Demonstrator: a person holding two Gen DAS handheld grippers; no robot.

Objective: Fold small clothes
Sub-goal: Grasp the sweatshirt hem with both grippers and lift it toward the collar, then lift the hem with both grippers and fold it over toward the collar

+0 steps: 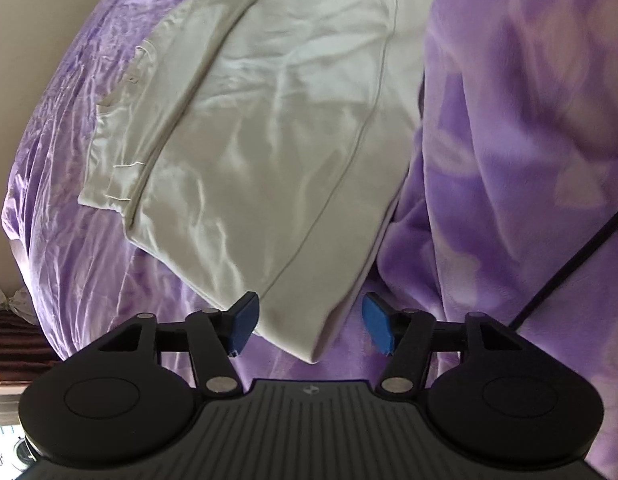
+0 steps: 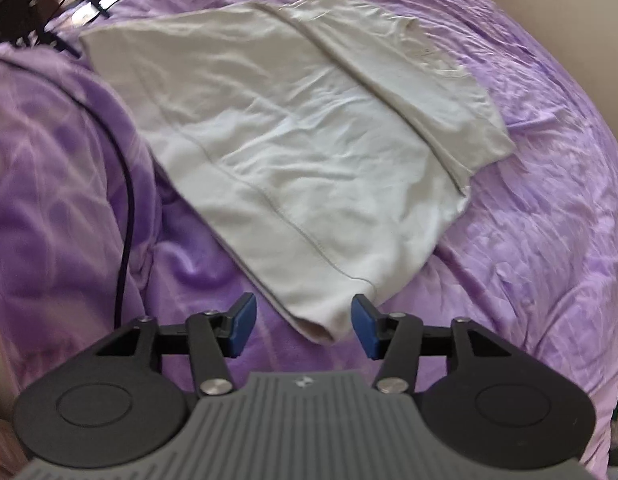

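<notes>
A wide purple bedspread (image 1: 89,264) covers almost the whole scene, a thin shiny cloth creased into many fine wrinkles that catch the light. On one side lies a thicker purple fleece blanket (image 1: 509,160), soft and plush, with paler blotches and heavy rounded folds; it rises beside the garment and its edge touches or overlaps the garment's long side. A thin black cable (image 2: 127,200) runs across this fleece.

The pale cream T-shirt (image 1: 277,128) lies flat on the bedspread, of smooth light cotton with shallow crinkles. One side has been folded over, making a long straight folded edge (image 1: 197,80) with a narrow strip of the layer beneath showing past it. A stitched hem line (image 2: 269,200) runs parallel to the bottom edge, and the near corner of the shirt forms a blunt, slightly rounded point.

The left gripper (image 1: 309,328) has black linkage arms and blue, flat rectangular pads; its jaws stand spread wide, with the shirt's near corner lying between the pads and neither pad pressing on it. The right gripper (image 2: 303,326), of the same build, is likewise released, its pads apart on either side of another hem corner of the shirt, not squeezing it
</notes>
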